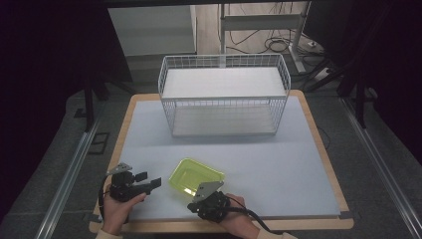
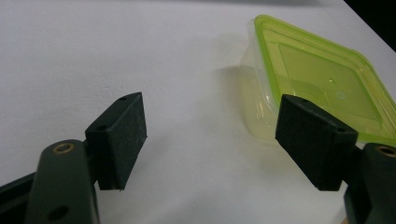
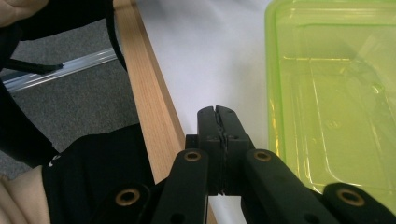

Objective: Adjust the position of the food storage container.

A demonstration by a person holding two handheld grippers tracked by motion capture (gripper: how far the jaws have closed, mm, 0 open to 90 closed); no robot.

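Beside green tub (image 1: 196, 178), right tongs (image 3: 217, 116) together, left tongs (image 2: 212, 140) apart, level

One green container (image 1: 196, 178), one wire basket (image 1: 224, 94).

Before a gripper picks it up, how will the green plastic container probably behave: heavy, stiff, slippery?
The green container looks empty and thin-walled, so it is probably light and may slide on the smooth table cover if pushed. Its translucent walls may flex a little under a squeeze. The glossy plastic looks slippery, so a grip on the rim seems safer. It sits low and wide, unlikely to tip.
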